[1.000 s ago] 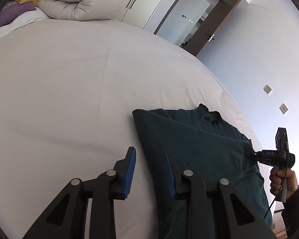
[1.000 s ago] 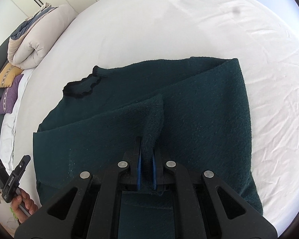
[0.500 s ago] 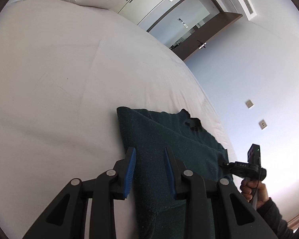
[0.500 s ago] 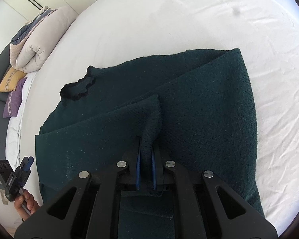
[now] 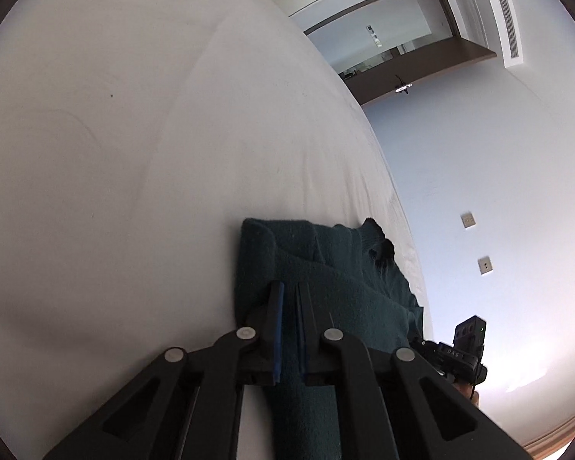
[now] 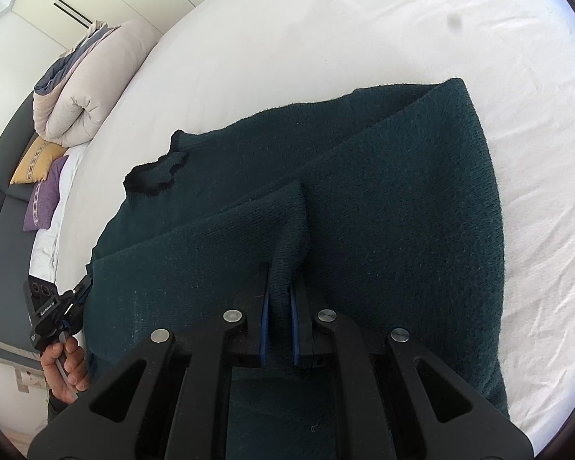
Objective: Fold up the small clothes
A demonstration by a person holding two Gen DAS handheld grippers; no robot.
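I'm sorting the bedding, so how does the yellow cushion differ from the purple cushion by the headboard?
The yellow cushion is mustard with a patterned band along its lower edge; the purple cushion is violet with its band running lengthwise. The yellow one sits nearer the rolled duvet, the purple one below it in this view. Both lean against the grey headboard.

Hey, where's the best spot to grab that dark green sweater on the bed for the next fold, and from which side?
Probably the near edge of the dark green sweater, coming from the near side at both ends. It lies flat on the white bed, collar far. The right tool and left tool are already shut on pinched folds there.
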